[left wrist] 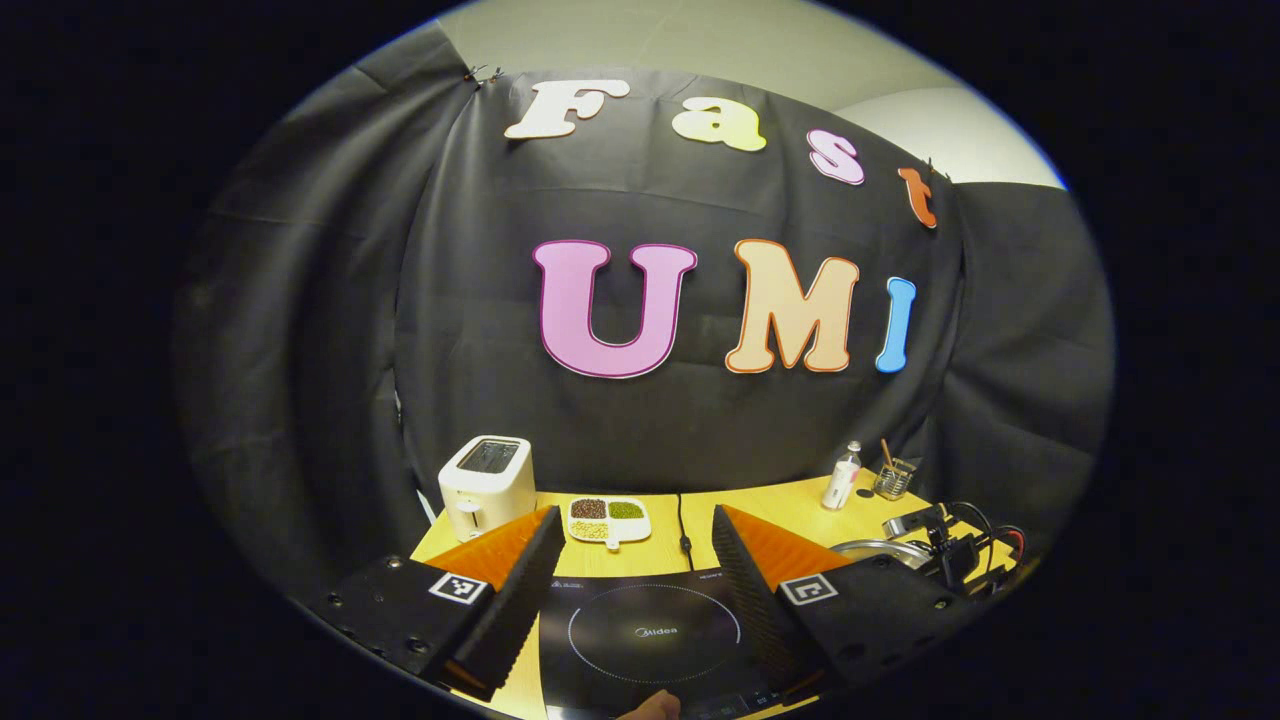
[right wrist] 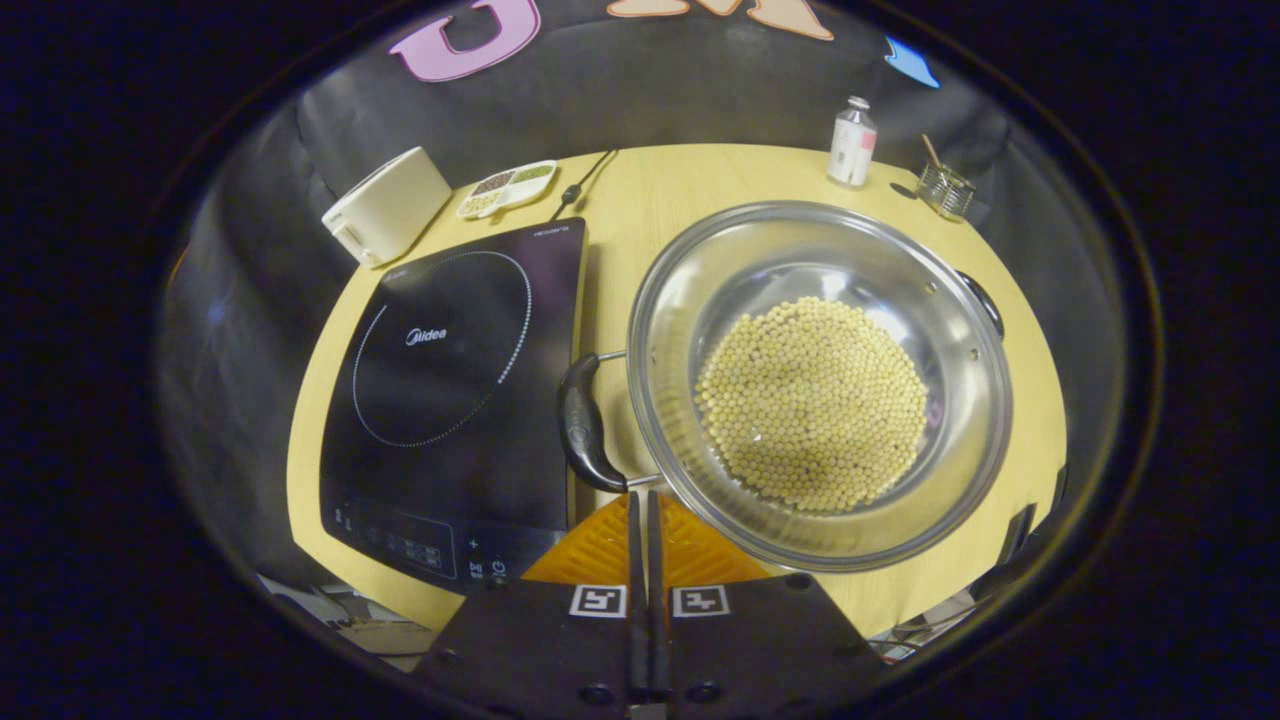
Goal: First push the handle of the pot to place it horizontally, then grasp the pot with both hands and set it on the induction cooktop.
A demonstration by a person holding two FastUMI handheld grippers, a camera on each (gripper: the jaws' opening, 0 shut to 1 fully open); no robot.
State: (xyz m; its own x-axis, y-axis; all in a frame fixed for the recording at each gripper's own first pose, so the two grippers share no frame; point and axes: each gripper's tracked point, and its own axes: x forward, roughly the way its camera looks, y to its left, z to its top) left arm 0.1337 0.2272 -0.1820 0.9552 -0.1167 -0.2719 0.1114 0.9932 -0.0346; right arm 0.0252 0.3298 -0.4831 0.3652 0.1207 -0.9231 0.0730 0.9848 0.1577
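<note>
Readable text: "Midea" brand mark printed at centre of the dotted ring on the induction cooktop (right wrist: 450,370), legible in both the left gripper view (left wrist: 655,632) and the right gripper view. Small print at the cooktop's 1 o'clock corner too small to read. Touch-panel icons along its 6 o'clock edge: symbols, including a power sign. Square black-and-white fiducial markers (right wrist: 650,601) on each tong body. Bottle (right wrist: 852,128) label illegible.

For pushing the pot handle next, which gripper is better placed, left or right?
Right, likely. The right gripper, jaws shut, sits just short of the near handle of the pot. The left gripper is open above the cooktop, away from the pot.
</note>
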